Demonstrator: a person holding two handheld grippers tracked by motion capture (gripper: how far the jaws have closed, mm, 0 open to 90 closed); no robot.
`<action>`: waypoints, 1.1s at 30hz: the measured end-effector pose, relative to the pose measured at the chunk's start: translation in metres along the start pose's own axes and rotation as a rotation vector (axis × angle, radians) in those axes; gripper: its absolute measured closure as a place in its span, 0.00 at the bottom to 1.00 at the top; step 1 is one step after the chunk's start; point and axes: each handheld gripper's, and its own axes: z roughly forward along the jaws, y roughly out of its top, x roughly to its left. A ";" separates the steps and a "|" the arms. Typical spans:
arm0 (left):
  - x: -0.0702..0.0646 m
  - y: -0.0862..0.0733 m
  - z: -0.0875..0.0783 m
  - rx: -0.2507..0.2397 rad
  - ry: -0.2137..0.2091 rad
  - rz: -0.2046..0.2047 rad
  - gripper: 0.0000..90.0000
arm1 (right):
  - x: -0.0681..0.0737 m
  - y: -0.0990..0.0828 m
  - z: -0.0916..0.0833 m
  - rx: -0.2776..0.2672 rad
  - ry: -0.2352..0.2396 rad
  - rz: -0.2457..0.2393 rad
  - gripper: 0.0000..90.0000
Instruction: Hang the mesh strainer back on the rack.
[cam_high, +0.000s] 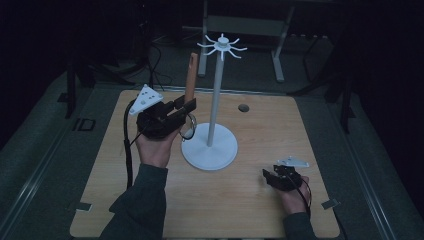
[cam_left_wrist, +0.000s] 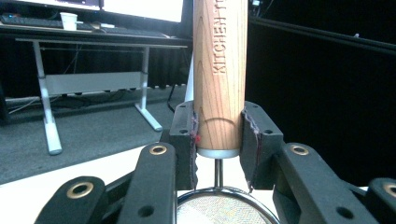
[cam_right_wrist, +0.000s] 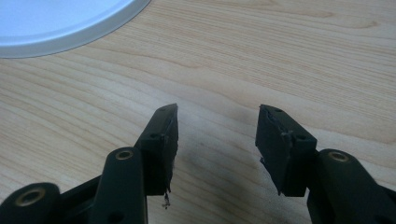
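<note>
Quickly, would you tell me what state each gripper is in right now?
Left gripper: closed on the wooden-handled metal strainer.
Right gripper: open, holding nothing, over the wooden table.

This looks like a lab or office workroom kept dim for recording, with a light wood worktop (cam_high: 260, 200) set on grey carpeted flooring (cam_high: 45, 140) and black curtains behind. Beyond it stands a white-legged desk (cam_left_wrist: 93, 81) carrying a lit monitor (cam_left_wrist: 140, 7), a keyboard (cam_left_wrist: 21, 19) and a paper cup (cam_left_wrist: 68, 20), and loose cables (cam_high: 155, 65) trail over the floor. Tape marks (cam_high: 330, 203) sit at the worktop's near corners, which suggests a fixed test setup.
</note>
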 end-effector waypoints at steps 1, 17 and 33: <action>0.000 0.000 0.000 0.001 -0.002 -0.001 0.77 | 0.000 0.000 0.000 -0.001 0.000 0.002 0.54; 0.002 0.006 0.013 0.024 -0.003 -0.013 0.77 | -0.001 0.000 -0.001 0.000 -0.001 0.006 0.54; 0.000 0.012 0.028 0.056 0.000 -0.014 0.77 | -0.002 -0.001 -0.002 -0.001 -0.003 0.009 0.54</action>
